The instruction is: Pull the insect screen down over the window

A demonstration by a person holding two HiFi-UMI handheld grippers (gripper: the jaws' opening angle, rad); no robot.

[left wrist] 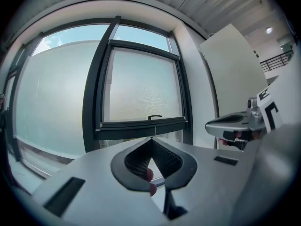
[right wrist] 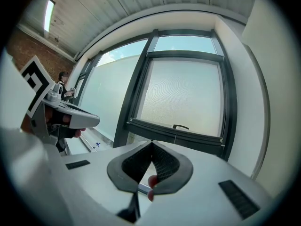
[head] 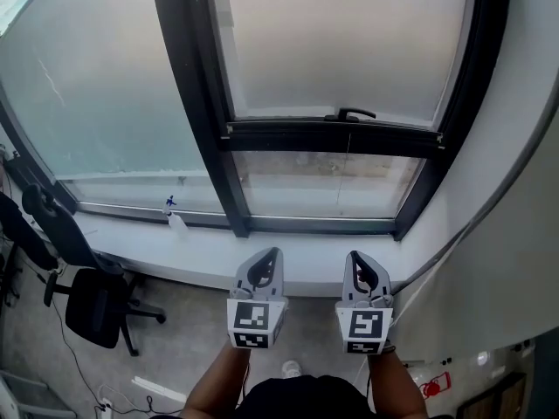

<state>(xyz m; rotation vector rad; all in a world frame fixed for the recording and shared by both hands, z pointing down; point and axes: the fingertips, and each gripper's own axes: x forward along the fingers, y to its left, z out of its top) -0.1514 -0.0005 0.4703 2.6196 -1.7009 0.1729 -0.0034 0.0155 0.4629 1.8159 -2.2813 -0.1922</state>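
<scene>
The insect screen (head: 341,42) covers the upper part of the right-hand window pane. Its black bottom bar (head: 332,136) carries a small black handle (head: 356,113) and sits a little above the lower window frame, leaving a strip of clear glass below it. In the left gripper view the screen (left wrist: 143,86) and handle (left wrist: 154,117) lie straight ahead, at a distance. The right gripper view shows the same screen (right wrist: 183,98) and handle (right wrist: 180,126). My left gripper (head: 272,253) and right gripper (head: 354,256) hang side by side below the window sill (head: 201,250), both shut and empty, touching nothing.
A spray bottle with a blue top (head: 175,219) stands on the sill to the left. A black office chair (head: 92,308) is on the floor at lower left. A white wall (head: 507,234) closes in on the right. A person (right wrist: 61,81) stands far off by the left windows.
</scene>
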